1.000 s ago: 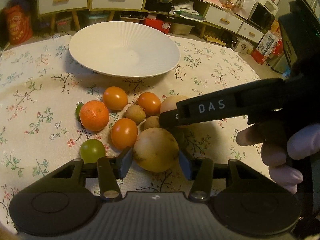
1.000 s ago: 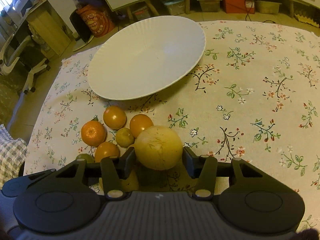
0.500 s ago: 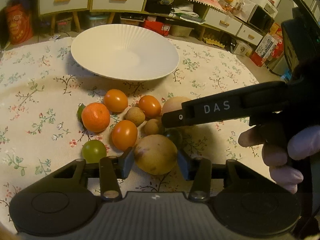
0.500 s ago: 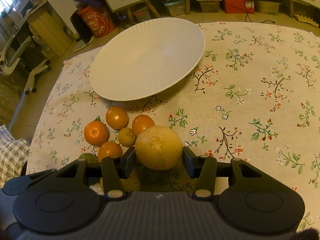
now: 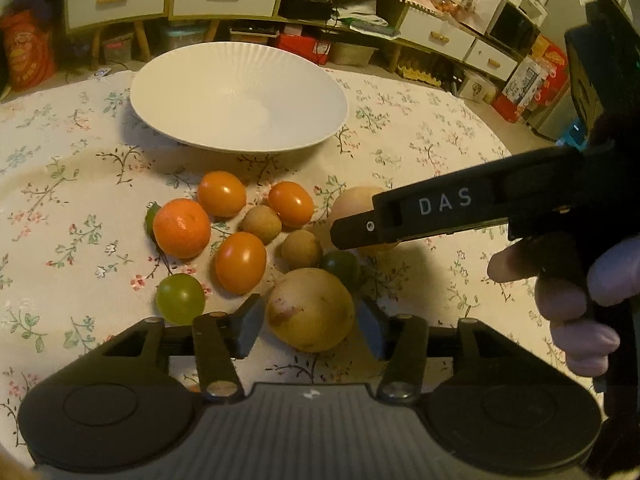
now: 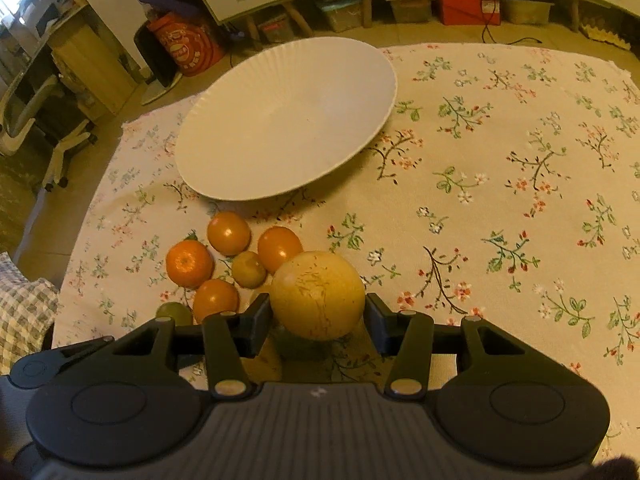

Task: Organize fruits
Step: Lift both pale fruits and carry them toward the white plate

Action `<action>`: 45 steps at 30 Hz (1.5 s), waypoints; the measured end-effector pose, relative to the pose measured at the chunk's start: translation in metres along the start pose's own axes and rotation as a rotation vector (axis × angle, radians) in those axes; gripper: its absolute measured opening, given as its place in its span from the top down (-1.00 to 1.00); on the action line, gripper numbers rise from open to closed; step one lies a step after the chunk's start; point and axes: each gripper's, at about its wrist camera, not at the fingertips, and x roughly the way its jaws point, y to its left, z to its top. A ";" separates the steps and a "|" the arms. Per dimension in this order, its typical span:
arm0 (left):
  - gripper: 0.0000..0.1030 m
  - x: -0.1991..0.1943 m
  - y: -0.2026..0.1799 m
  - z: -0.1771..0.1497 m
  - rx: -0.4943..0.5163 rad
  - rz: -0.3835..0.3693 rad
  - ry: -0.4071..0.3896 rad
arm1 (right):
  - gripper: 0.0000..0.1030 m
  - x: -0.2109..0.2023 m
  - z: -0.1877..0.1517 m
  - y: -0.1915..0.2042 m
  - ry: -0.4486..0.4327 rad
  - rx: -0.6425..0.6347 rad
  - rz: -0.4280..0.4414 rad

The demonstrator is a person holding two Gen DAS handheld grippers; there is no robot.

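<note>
Clamping a pale round fruit above the worktop, the right hand-held gripper is seen; a yellow-brown fruit is flanked, with slight gaps, by the left hand-held gripper. Beyond, small fruits and a white plate are set.

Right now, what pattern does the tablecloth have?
The tablecloth is cream with small floral sprigs: dark branches, green leaves, pink and red flowers. The right wrist view shows it best.
</note>
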 end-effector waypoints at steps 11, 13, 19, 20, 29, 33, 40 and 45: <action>0.19 0.012 -0.004 0.000 0.022 0.020 0.007 | 0.11 0.001 -0.002 0.001 0.013 -0.011 -0.019; 0.19 0.010 -0.006 -0.001 0.030 0.026 0.002 | 0.11 0.001 -0.002 0.001 0.012 -0.017 -0.024; 0.20 0.003 -0.006 -0.001 0.035 0.022 -0.022 | 0.11 -0.003 -0.003 0.005 -0.001 -0.051 -0.032; 0.20 0.001 -0.005 -0.001 0.035 0.019 -0.025 | 0.11 -0.004 -0.003 0.004 -0.005 -0.056 -0.033; 0.20 -0.022 -0.003 0.005 0.026 0.000 -0.075 | 0.11 -0.017 -0.002 0.003 -0.053 -0.082 -0.037; 0.20 -0.029 0.001 0.010 0.019 0.009 -0.102 | 0.11 -0.026 0.002 0.004 -0.099 -0.099 -0.038; 0.20 -0.033 0.012 0.029 0.012 0.035 -0.143 | 0.11 -0.031 0.012 0.011 -0.183 -0.172 -0.053; 0.20 -0.030 0.014 0.046 0.044 0.052 -0.187 | 0.11 -0.032 0.022 0.014 -0.240 -0.243 -0.051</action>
